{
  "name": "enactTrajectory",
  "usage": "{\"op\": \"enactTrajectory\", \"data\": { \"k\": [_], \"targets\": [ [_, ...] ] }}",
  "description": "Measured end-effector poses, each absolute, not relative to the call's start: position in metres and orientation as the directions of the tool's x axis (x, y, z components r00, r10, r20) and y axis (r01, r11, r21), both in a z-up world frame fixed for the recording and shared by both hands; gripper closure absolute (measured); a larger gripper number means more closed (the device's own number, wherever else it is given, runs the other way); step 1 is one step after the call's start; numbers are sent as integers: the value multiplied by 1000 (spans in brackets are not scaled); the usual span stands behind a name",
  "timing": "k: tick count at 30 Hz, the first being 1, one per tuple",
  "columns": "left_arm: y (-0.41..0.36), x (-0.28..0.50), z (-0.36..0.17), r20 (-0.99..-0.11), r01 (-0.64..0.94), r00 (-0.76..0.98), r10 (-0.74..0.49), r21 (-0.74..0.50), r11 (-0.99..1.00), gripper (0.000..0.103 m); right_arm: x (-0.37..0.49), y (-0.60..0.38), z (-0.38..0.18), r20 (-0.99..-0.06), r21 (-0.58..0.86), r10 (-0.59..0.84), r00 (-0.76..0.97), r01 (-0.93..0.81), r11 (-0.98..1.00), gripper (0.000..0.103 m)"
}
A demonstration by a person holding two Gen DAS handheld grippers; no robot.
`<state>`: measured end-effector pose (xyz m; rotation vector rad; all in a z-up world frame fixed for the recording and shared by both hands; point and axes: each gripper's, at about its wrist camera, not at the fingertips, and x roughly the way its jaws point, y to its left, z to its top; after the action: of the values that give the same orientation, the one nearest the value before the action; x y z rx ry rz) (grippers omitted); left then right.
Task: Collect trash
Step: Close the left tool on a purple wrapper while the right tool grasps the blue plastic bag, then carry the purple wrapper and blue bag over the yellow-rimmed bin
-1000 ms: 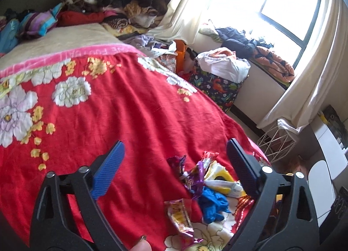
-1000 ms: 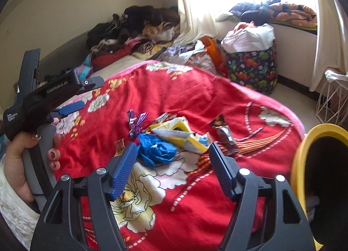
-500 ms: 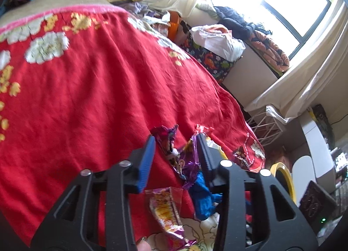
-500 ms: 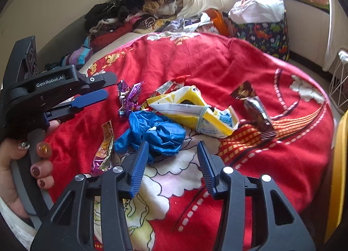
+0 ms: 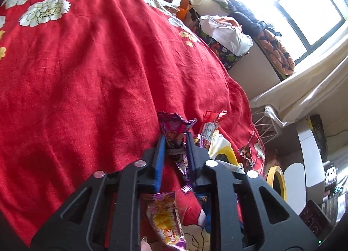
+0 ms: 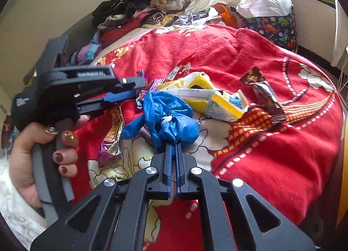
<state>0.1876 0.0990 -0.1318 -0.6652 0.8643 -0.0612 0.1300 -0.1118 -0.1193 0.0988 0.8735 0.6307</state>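
Observation:
Trash lies in a pile on the red flowered bedspread (image 5: 87,66). My left gripper (image 5: 175,140) is shut on a purple snack wrapper (image 5: 174,129); it also shows at the left of the right wrist view (image 6: 132,90). My right gripper (image 6: 174,146) is shut on a crumpled blue plastic bag (image 6: 167,118). Beside the bag lie a yellow and white packet (image 6: 206,96), a brown wrapper (image 6: 265,94), a red wrapper (image 6: 182,66) and a yellow-purple candy wrapper (image 6: 113,135), which also shows under my left gripper (image 5: 167,218).
A yellow-rimmed bin (image 5: 276,181) stands on the floor off the bed's end. A patterned laundry basket (image 6: 269,27) and a white wire basket (image 5: 265,127) stand near the window. Clothes (image 6: 143,1) are heaped at the bed's head.
Both grippers moved down to the pile and closed: the left on the purple wrapper, the right on the blue bag.

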Motion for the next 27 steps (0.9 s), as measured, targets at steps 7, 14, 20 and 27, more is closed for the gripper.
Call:
{"op": "enactTrajectory", "data": {
  "k": [7, 14, 20, 27],
  "targets": [
    [91, 183, -123, -677, -180, 667, -312, -552, 814, 93, 118, -133, -107, -657, 341, 562, 502, -468, 816, 100],
    [87, 174, -102, -651, -139, 697, -301, -534, 834, 94, 110, -149, -97, -639, 339, 557, 531, -456, 823, 100],
    [81, 166, -84, -623, -100, 721, -303, -527, 844, 94, 104, -158, -87, -623, 332, 552, 554, -452, 828, 100],
    [61, 163, -64, -592, -40, 736, -329, -522, 852, 94, 98, -165, -72, -597, 308, 538, 595, -449, 839, 100]
  ]
}}
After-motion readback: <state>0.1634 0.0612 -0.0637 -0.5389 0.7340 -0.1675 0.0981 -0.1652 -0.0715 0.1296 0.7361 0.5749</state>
